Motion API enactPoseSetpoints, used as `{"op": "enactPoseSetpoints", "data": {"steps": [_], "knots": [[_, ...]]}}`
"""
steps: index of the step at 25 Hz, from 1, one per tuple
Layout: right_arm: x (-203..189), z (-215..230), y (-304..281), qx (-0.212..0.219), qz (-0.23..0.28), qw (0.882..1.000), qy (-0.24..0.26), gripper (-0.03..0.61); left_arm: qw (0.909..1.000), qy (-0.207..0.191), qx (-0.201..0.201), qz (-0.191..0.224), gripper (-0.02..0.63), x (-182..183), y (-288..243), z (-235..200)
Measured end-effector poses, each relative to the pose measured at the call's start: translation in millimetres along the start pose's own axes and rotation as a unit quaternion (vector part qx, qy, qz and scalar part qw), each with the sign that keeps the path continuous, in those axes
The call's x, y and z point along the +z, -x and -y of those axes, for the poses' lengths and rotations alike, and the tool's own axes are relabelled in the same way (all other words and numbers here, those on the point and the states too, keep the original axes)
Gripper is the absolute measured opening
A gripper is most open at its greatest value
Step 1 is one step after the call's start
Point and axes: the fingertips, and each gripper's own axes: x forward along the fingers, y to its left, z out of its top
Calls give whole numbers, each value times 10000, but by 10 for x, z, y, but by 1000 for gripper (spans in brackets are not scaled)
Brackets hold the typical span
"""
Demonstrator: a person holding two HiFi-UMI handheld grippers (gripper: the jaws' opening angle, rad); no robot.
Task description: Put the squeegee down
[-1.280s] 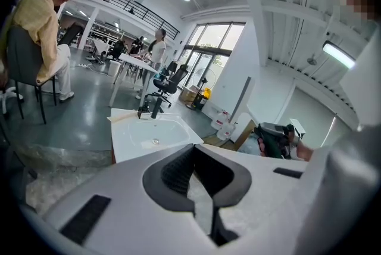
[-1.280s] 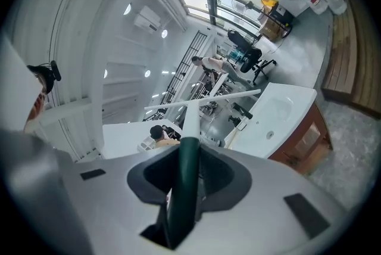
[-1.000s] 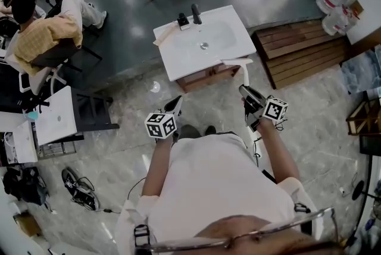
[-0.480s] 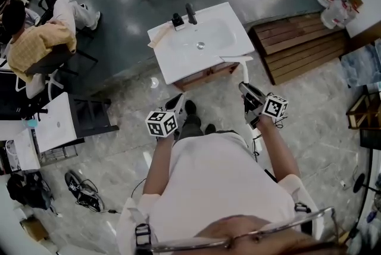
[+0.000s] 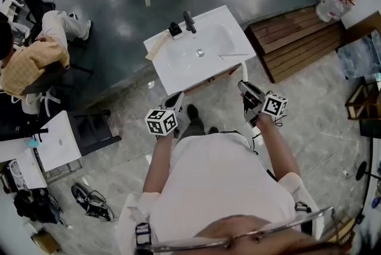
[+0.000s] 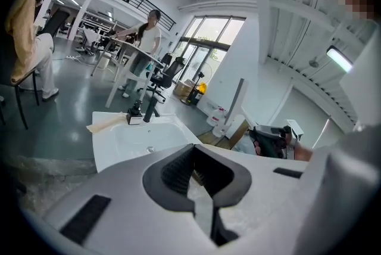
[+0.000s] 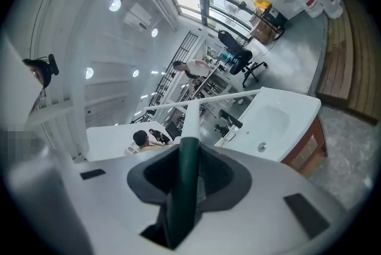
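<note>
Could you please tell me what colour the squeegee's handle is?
Dark green at the grip, white toward the blade; the right gripper view shows the squeegee best.

Upper centre: sink (image 5: 164, 68), faucet (image 5: 189, 21) on far rim, squeegee (image 7: 186, 152) blade over right edge. Right of sink: wooden platform (image 5: 292, 39). Far left: seated person (image 5: 30, 63), small table (image 5: 56, 140) below, near lower-left corner.

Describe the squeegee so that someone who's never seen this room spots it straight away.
Find the white washbasin in front of the person. By its near right corner, the right gripper holds the squeegee. It is the only T-shaped tool: dark green handle, long white crossbar, unlike the black tap at the far rim.
</note>
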Motion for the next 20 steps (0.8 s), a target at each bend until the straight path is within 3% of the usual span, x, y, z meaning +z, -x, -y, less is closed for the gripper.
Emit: {"op": "enactPoseSetpoints", "data": {"steps": [11,20], "knots": [[254,90,-576,-348,311,9989,-60,97,9990,-155,-383,-155,3,562,-310,-598],[272,195,-766,-643,477,9967,-144,97,9973,-239,-617,-331,3,700,-463,-826]]}}
